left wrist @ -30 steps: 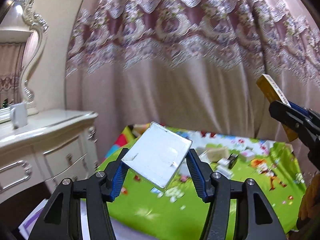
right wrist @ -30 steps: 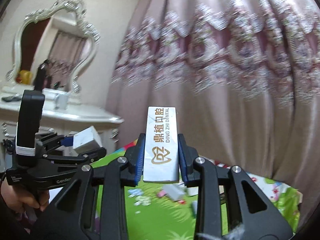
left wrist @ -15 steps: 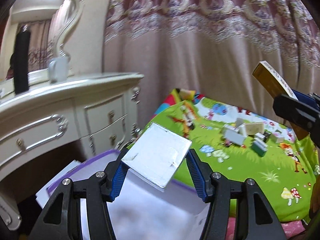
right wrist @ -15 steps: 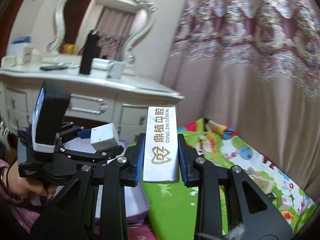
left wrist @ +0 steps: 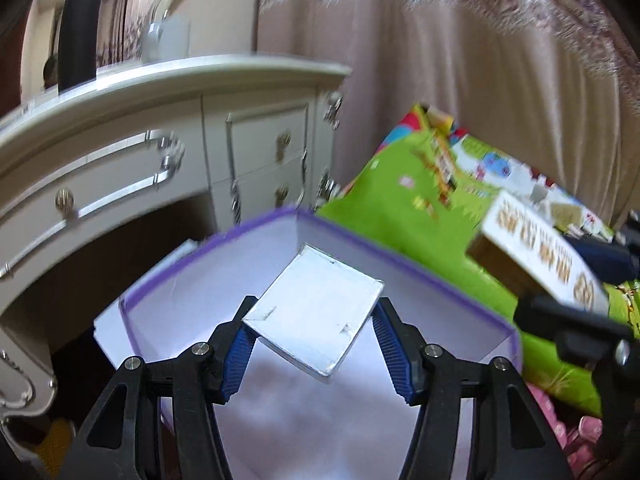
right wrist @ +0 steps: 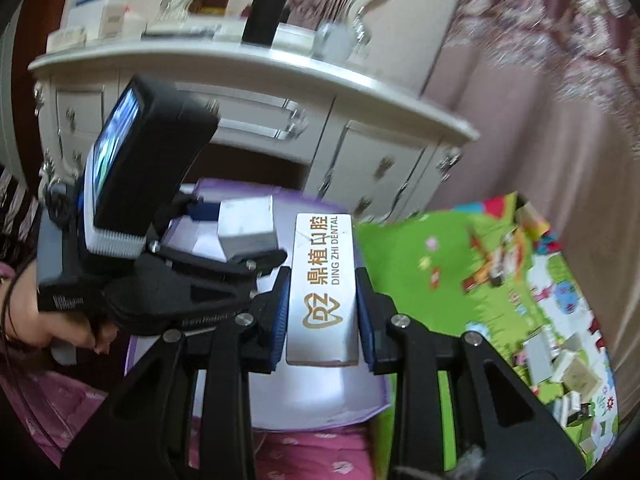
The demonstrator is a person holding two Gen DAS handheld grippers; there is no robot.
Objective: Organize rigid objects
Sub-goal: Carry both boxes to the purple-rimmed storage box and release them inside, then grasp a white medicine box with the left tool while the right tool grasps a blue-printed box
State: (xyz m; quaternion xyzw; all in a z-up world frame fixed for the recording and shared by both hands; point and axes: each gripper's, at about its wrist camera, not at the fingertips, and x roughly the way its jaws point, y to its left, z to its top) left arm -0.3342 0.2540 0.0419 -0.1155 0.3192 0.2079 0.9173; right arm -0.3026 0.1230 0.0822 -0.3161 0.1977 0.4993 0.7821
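Observation:
My left gripper (left wrist: 314, 334) is shut on a small white square box (left wrist: 316, 312) and holds it above the open purple-rimmed white box (left wrist: 400, 264). My right gripper (right wrist: 322, 312) is shut on a long white "DING ZHI DENTAL" box (right wrist: 323, 280) over the same purple box's (right wrist: 320, 400) right side. The dental box (left wrist: 536, 256) shows at the right of the left wrist view. The left gripper with its white box (right wrist: 248, 224) shows at the left of the right wrist view.
A white dresser with drawers (left wrist: 160, 140) stands behind the purple box, with a black bottle (right wrist: 272, 0) and a cup on top. A green cartoon mat (right wrist: 500, 280) with several small boxes (right wrist: 560, 360) lies to the right. Curtains hang behind.
Both grippers have swung left and down, away from the mat, and now hang over the purple box. Each still holds its box.

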